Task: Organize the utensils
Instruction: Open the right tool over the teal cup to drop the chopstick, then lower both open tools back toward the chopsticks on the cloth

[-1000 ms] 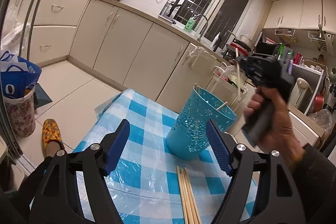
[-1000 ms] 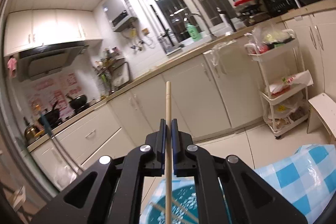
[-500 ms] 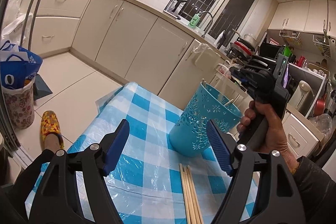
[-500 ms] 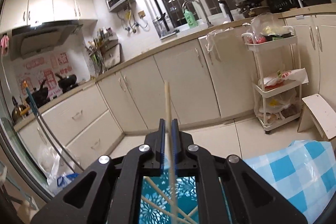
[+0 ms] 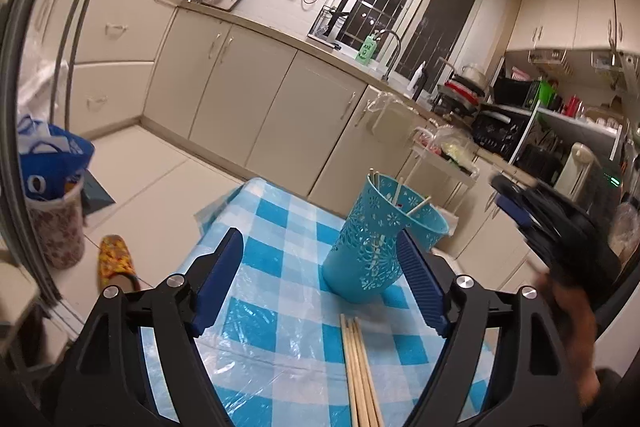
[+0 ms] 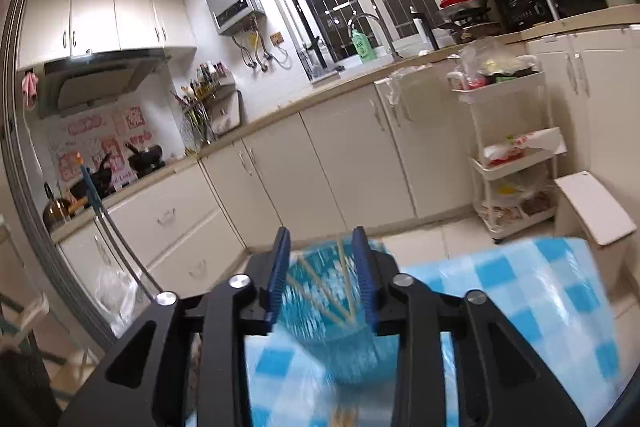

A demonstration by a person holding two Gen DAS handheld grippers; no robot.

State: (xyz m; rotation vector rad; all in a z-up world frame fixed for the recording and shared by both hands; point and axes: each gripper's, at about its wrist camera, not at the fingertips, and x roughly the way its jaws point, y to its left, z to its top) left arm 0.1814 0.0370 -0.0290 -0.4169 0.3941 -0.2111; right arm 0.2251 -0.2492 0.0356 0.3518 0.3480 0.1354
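Note:
A teal perforated utensil cup [image 5: 372, 239] stands on the blue-checked tablecloth [image 5: 280, 307] with several wooden chopsticks [image 5: 416, 206] inside. Three more chopsticks [image 5: 360, 375] lie flat on the cloth in front of the cup. My left gripper [image 5: 320, 283] is open and empty, jaws wide, just short of the cup. My right gripper [image 6: 322, 275] is open and empty above the cup [image 6: 336, 323], which looks blurred; it shows as a dark blurred shape in the left wrist view [image 5: 560, 227] to the right of the cup.
Cream kitchen cabinets [image 5: 248, 95] run behind the table. A white rolling cart [image 6: 516, 155] stands at the right. A blue bag on a patterned bin [image 5: 52, 187] and a yellow slipper [image 5: 114, 259] are on the floor at left.
My right gripper has opened and let go of the chopstick, which now stands in the cup. The right gripper has pulled back to the right and down. The left gripper stayed open.

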